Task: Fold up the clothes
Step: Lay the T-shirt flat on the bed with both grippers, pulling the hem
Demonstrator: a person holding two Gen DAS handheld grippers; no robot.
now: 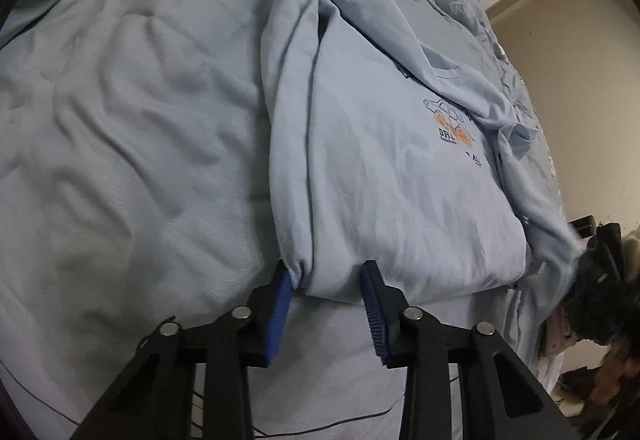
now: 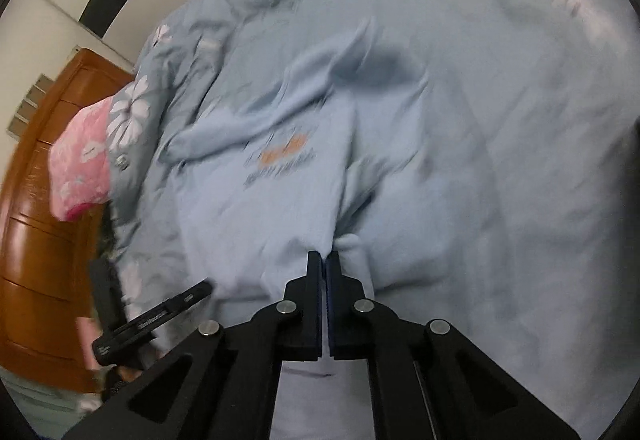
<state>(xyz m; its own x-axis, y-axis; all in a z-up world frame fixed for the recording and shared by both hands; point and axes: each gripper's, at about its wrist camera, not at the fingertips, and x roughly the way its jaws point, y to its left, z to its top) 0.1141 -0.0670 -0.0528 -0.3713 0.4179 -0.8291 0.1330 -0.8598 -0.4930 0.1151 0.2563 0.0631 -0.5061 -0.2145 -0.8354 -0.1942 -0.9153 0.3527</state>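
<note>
On the bed [image 1: 120,120], shirt [image 1: 380,180] runs lengthwise away from both claws; left gripper [image 1: 326,280] gapes at its hem, right gripper [image 2: 324,260] is clamped on the fabric edge.

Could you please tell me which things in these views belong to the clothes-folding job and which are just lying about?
Part of the job:
- light blue T-shirt
- left claw, open at the shirt's hem
- right claw, shut on the T-shirt

Just lying about:
- blue bedcover
- pink pillow
- wooden dresser
</note>
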